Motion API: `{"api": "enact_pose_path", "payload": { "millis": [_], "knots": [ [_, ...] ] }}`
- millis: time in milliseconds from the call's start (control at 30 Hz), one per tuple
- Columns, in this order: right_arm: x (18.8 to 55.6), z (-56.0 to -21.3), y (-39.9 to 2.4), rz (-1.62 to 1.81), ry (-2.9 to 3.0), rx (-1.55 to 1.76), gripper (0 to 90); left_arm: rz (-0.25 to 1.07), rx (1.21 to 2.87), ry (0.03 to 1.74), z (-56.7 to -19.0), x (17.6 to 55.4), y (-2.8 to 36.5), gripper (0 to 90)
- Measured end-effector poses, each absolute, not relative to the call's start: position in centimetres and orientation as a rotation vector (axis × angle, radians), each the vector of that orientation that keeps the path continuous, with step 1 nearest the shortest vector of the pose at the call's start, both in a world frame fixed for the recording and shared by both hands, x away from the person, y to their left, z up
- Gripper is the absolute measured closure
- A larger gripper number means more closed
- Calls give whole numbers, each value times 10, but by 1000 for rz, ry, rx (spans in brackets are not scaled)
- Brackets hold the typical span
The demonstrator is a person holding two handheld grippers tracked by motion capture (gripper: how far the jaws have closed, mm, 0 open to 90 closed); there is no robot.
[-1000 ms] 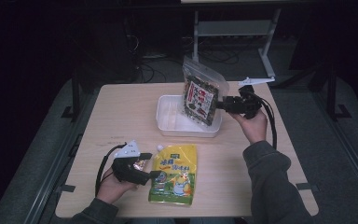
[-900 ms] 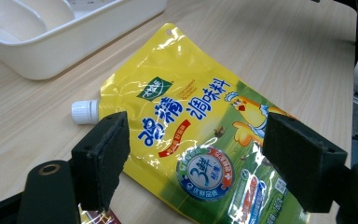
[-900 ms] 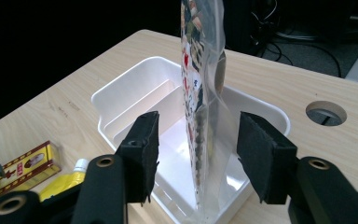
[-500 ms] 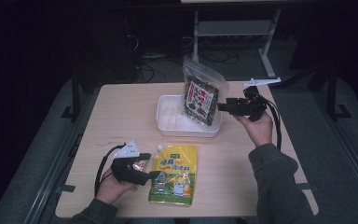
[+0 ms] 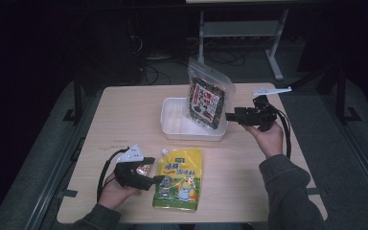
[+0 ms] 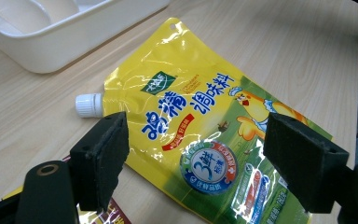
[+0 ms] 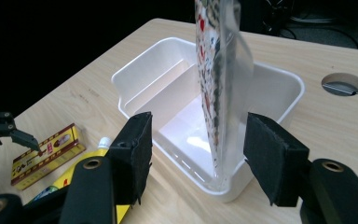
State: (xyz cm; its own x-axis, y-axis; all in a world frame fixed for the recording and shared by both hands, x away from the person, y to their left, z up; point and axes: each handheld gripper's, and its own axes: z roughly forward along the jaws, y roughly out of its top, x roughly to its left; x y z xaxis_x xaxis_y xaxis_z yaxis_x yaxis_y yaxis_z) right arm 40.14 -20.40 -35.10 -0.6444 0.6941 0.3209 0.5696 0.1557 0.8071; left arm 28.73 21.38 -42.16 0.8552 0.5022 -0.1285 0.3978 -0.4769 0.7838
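A clear snack bag (image 5: 206,98) with dark contents and a red label stands upright in the white tray (image 5: 175,129), leaning on its right wall. My right gripper (image 5: 229,116) sits level just right of it. Its jaws have just been opening, and in the right gripper view the bag (image 7: 219,70) stands edge-on in line with the gap of the gripper (image 7: 200,154), with neither pad touching it. A yellow spouted pouch (image 5: 179,177) lies flat at the front. My left gripper (image 5: 160,179) rests at its left edge, open (image 6: 200,158) over the pouch (image 6: 205,126).
A small red-and-gold box (image 5: 143,168) lies under the left gripper, beside the pouch. The tray (image 7: 135,81) has a divider inside. A round cable hole (image 7: 342,84) sits in the tabletop beyond the tray. Dark floor, cables and a metal frame lie past the table's far edge.
The right gripper's jaws have spread off the snack bag and the hand has eased slightly back to the right. The bag stays standing in the tray. The left hand has not moved.
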Motion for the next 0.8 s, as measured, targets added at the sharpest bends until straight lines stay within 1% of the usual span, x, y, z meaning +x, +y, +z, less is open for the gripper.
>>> {"api": "enact_pose_path", "payload": {
  "millis": [500, 800],
  "knots": [
    [380, -358, -198, 1502, 2350, 1232, 375, 151, 2134, 650, -422, 287, 213, 216],
    [358, -363, -181, 1490, 2424, 1169, 359, 154, 2142, 641, -422, 286, 211, 215]
  ]
}}
